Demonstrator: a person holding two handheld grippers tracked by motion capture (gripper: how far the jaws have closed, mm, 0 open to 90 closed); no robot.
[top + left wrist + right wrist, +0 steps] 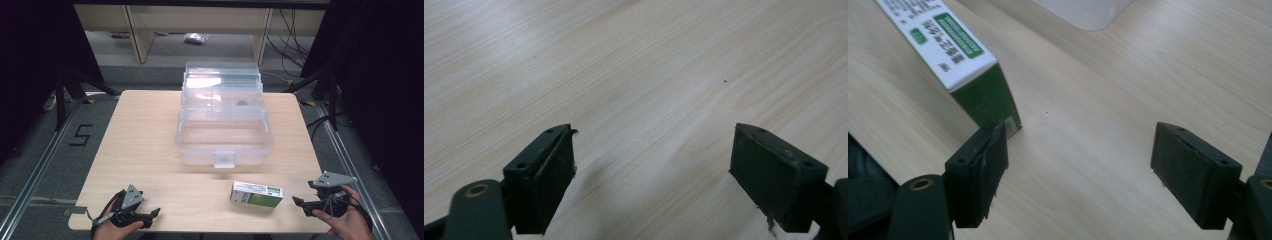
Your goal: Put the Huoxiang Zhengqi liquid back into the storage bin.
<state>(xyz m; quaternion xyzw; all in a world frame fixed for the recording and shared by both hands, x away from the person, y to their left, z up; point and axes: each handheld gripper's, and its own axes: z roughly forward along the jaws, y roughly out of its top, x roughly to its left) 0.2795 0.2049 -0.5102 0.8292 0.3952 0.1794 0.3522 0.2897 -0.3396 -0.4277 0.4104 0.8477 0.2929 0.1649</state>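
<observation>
Light wooden table (150,150) on grey floor (40,150), dark curtains at both sides. Clear plastic box (222,130), lid raised, at centre. Green-and-white carton (256,194) lies flat near front edge, just beside right gripper (300,204), jaws apart, empty. Left gripper (152,214) likewise spread, empty.

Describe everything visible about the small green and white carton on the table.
The carton is a small oblong cardboard box, white on top with green bands and printed text, dark green on its side and end. It looks closed and lies flat on the wooden table, in front of the clear plastic box and apart from it. The right gripper, open, sits just beside its end; whether they touch is unclear.
</observation>
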